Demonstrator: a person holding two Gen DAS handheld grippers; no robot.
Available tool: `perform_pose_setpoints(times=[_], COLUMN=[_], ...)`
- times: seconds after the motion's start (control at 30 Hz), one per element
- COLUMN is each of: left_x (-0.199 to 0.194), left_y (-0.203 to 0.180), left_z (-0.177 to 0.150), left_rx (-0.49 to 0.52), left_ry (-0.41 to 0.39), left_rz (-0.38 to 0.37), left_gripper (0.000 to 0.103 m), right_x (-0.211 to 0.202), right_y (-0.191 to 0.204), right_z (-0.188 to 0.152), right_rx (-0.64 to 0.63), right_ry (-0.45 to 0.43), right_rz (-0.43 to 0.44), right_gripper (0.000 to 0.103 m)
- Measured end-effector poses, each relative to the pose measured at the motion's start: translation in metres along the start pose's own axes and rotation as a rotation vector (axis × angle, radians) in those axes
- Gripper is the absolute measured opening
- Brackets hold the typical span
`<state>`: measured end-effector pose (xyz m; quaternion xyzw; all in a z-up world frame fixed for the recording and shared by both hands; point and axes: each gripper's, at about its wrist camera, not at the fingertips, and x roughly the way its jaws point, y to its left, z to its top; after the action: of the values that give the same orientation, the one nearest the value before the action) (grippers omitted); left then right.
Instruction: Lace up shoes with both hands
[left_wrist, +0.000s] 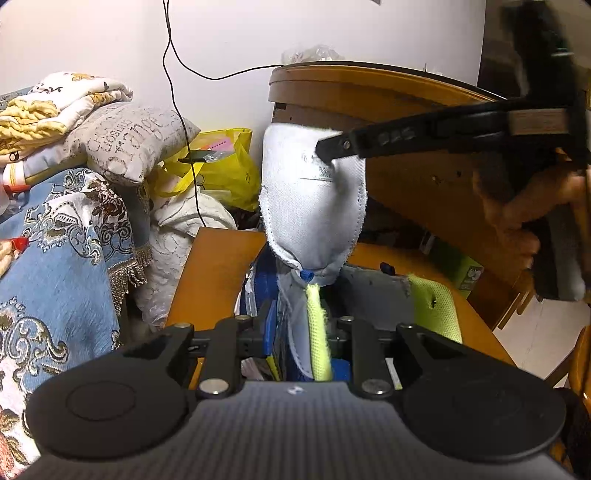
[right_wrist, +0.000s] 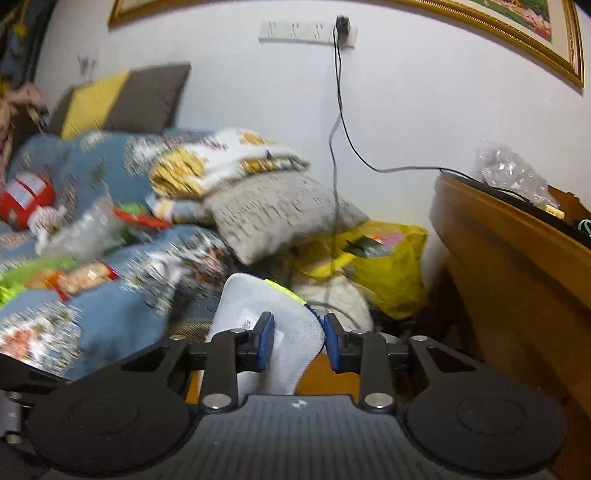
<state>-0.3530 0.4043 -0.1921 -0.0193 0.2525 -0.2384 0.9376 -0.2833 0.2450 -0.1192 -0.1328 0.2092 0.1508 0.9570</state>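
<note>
The shoe tongue (left_wrist: 314, 206) stands upright above the left gripper (left_wrist: 303, 332), jaws clamping the shoe's collar, while the right gripper (right_wrist: 299, 341) straddles the tongue's tip, jaws apart.

**Where things sit around the shoe**

The shoe (left_wrist: 295, 314) rests on the counter (left_wrist: 214, 280), its tongue (left_wrist: 310, 206) raised upright at centre. Left of the counter, a pile of bedding (left_wrist: 62, 229) carries a pillow (left_wrist: 129, 140). Behind the counter, a plastic bag (left_wrist: 225, 173) lies against the wall, with a wooden cabinet (left_wrist: 406, 122) to its right. A cable (left_wrist: 177, 110) hangs down the wall above the bag.
</note>
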Motion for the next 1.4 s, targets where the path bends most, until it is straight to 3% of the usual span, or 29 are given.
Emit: perform_pose_setpoints(times=[0.2,0.47,0.53,0.6,0.67,0.93,1.1,1.17,1.3,1.4], left_x=[0.0,-0.001,0.0,0.0,0.0,0.0,0.003,0.005,0.003,-0.001], left_y=[0.001,0.005,0.006,0.006,0.007,0.008,0.014,0.017,0.01,0.006], left_z=[0.0,-0.001,0.0,0.0,0.0,-0.001,-0.003,-0.003,-0.001,-0.01], left_rx=[-0.004,-0.023,-0.026,-0.028,-0.03,-0.044,-0.09,-0.132,-0.194,-0.157], left_ry=[0.002,0.008,0.008,0.008,0.008,0.008,0.024,0.038,0.043,0.002], left_rz=[-0.014,-0.025,-0.027,-0.028,-0.028,-0.031,-0.048,-0.05,-0.011,0.005], left_gripper=[0.025,0.027,0.027,0.027,0.027,0.029,0.039,0.04,0.04,0.04], right_x=[0.038,0.066,0.063,0.057,0.054,0.055,0.046,0.037,0.023,0.02], right_y=[0.003,0.004,0.007,0.009,0.009,0.004,0.028,0.038,0.037,0.022], right_z=[-0.006,-0.015,-0.013,-0.009,-0.007,-0.005,0.007,0.012,0.016,0.015], right_rx=[-0.062,-0.086,-0.102,-0.115,-0.112,-0.065,-0.279,-0.307,-0.158,0.027], right_ry=[0.117,0.24,0.237,0.22,0.212,0.278,0.317,0.308,0.304,0.283], right_rz=[-0.083,-0.076,-0.078,-0.085,-0.084,-0.083,-0.121,-0.113,-0.038,0.019], right_gripper=[0.032,0.034,0.041,0.06,0.073,0.072,0.072,0.072,0.073,0.073])
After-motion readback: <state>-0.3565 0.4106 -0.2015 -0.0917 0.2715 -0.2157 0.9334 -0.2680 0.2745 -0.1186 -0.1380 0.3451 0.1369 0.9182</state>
